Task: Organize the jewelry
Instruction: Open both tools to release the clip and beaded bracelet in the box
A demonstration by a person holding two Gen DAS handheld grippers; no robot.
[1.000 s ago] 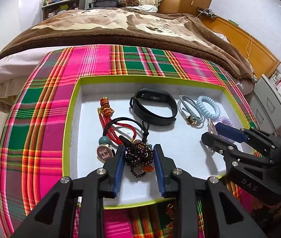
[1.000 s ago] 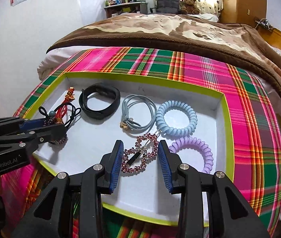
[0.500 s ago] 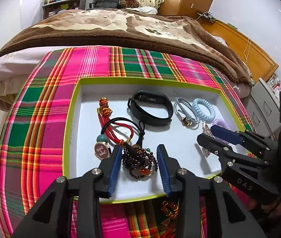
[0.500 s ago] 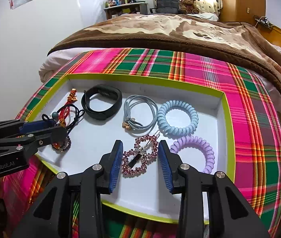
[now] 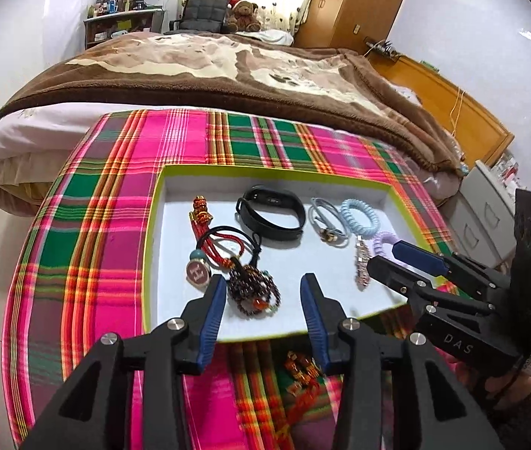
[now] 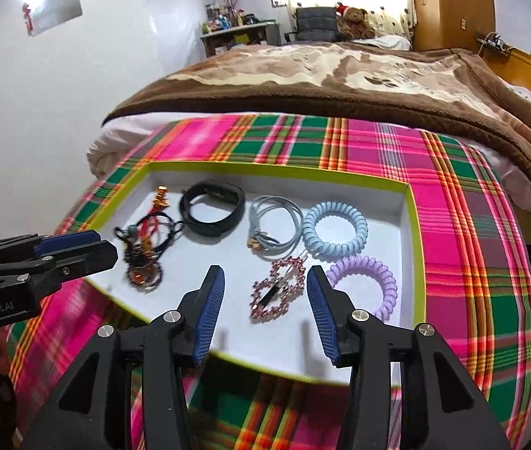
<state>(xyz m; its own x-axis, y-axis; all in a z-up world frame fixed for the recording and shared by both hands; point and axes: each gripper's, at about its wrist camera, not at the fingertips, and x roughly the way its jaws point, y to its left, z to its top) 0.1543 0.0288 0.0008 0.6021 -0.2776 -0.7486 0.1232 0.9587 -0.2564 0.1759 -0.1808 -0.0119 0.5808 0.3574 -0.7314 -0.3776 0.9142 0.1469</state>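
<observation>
A white tray with a lime rim (image 5: 153, 247) (image 6: 417, 262) lies on a plaid cloth and holds the jewelry. My left gripper (image 5: 263, 292) is open above a dark bead bracelet (image 5: 252, 290), not touching it. My right gripper (image 6: 265, 285) is open above a pink rhinestone hair clip (image 6: 276, 290), which lies free. Also in the tray: a red cord charm (image 5: 205, 225), a black band (image 5: 271, 212), a grey hair tie (image 6: 275, 217), a blue coil tie (image 6: 335, 230), a purple coil tie (image 6: 368, 281).
An orange bead ornament (image 5: 301, 369) lies on the plaid cloth (image 5: 89, 247) in front of the tray. A bed with a brown blanket (image 5: 205, 71) stands behind. Grey drawers (image 5: 485, 210) stand at the right.
Both grippers opened wider and drew back and up from the tray. The bead bracelet and the hair clip stay lying in the tray.
</observation>
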